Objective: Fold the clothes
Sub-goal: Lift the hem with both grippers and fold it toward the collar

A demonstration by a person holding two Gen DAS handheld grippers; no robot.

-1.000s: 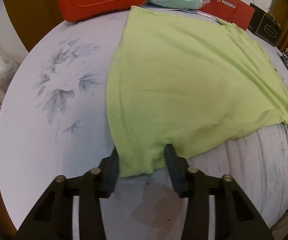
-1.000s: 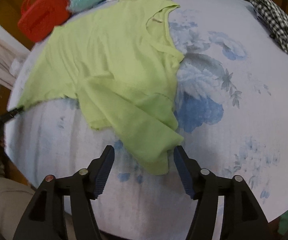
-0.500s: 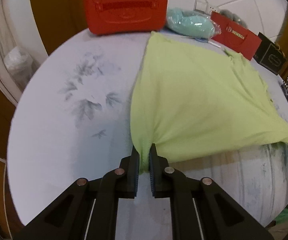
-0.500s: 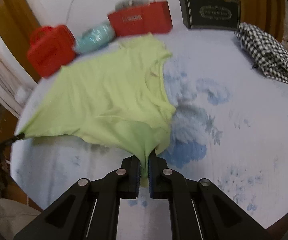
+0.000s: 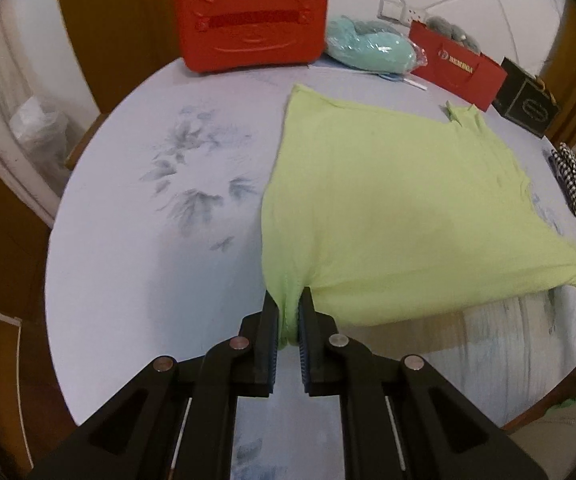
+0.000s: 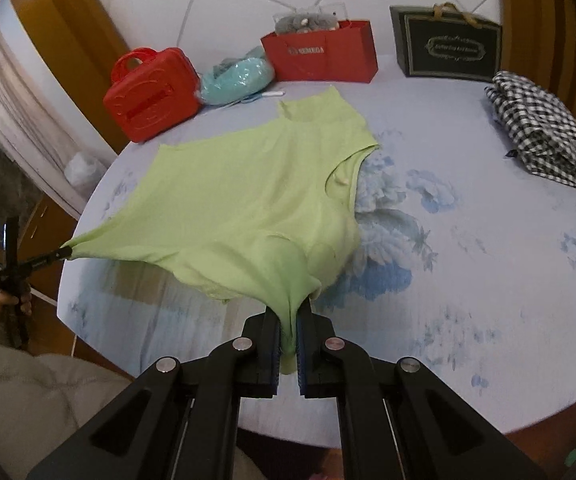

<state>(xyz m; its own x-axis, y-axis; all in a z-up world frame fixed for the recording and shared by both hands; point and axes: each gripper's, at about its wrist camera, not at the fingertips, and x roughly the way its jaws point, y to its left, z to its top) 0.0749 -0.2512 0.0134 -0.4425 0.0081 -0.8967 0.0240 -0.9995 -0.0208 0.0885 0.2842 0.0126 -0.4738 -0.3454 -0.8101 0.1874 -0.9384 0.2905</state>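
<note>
A light green T-shirt point(image 5: 392, 208) lies spread on the round table with a blue floral cloth point(image 5: 148, 264). My left gripper point(image 5: 288, 320) is shut on the shirt's near hem corner and holds it lifted off the cloth. My right gripper point(image 6: 288, 334) is shut on the end of the near sleeve of the green T-shirt point(image 6: 248, 204), also raised. The near edge of the shirt hangs stretched between the two grips. In the right wrist view the left gripper point(image 6: 62, 254) shows at the far left, pinching the corner, with a hand point(image 6: 8, 304) behind it.
At the table's far edge stand a red case point(image 5: 250, 20), a bagged teal bundle point(image 5: 368, 46), a red paper bag point(image 5: 458, 68) and a black gift bag point(image 6: 446, 46). A folded black-and-white checked garment point(image 6: 536, 128) lies at the right. A pale sleeve point(image 6: 28, 396) is at lower left.
Both grippers closed on the shirt, the left on the hem corner and the right on the sleeve end, and then rose, lifting the near edge off the table.
</note>
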